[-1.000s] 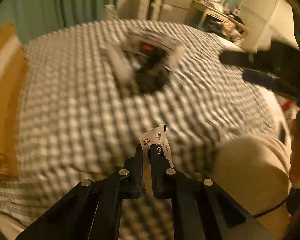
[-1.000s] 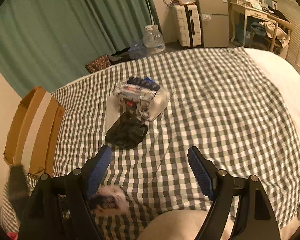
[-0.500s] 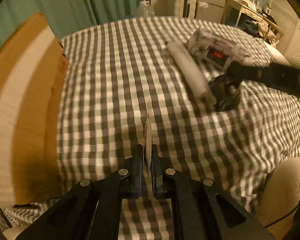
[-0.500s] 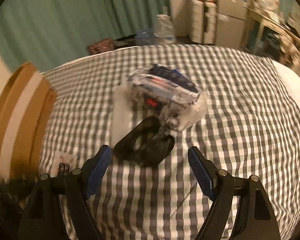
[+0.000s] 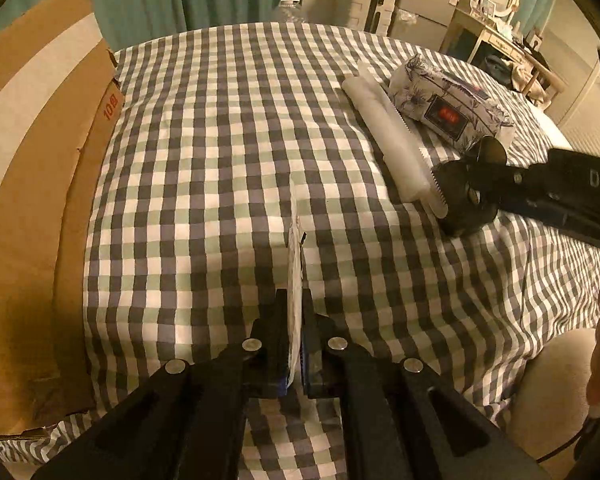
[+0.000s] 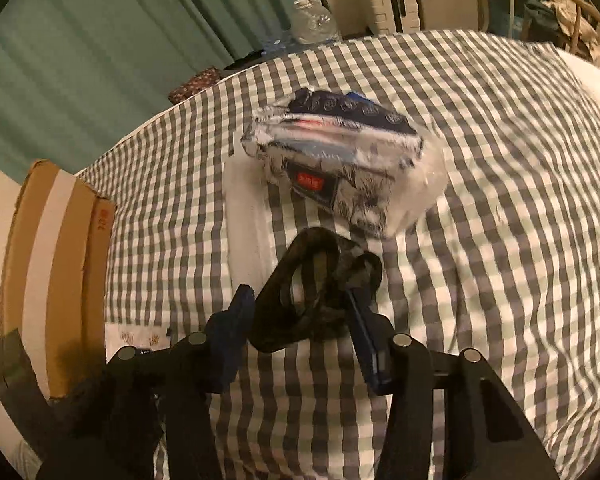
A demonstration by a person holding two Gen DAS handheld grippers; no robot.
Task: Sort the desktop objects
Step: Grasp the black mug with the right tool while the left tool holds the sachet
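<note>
- Between the closed fingers of the left tongs (image 5: 295, 304), a thin white sachet (image 5: 295, 264) stands edge-on, pinched tight and held over the checked cloth (image 5: 204, 168); the right wrist view shows its printed face low at the left (image 6: 140, 338).
- Right tongs (image 6: 300, 320) sit part open around a black crumpled thing (image 6: 312, 280), one blue-padded finger on either side; whether the pads touch it I cannot tell, since that view is blurred.
- That black thing lies on the cloth just in front of a flower-printed pouch (image 5: 448, 106) with a red label, and seems to touch its near end.
- Just beside the pouch lies a long white sleeve (image 5: 388, 132) with a toothed edge, its near end against the black thing (image 5: 464, 200).
- From the right edge of the left wrist view the black body of the right tongs reaches in to the black thing.
- Along the left edge of the cloth stands a brown cardboard box (image 5: 32, 168) with a pale tape strip and red print.
- Green curtains (image 6: 100, 40) hang behind, with a white suitcase (image 5: 360, 4) and a clear water jug (image 6: 314, 20) on the floor beyond.
</note>
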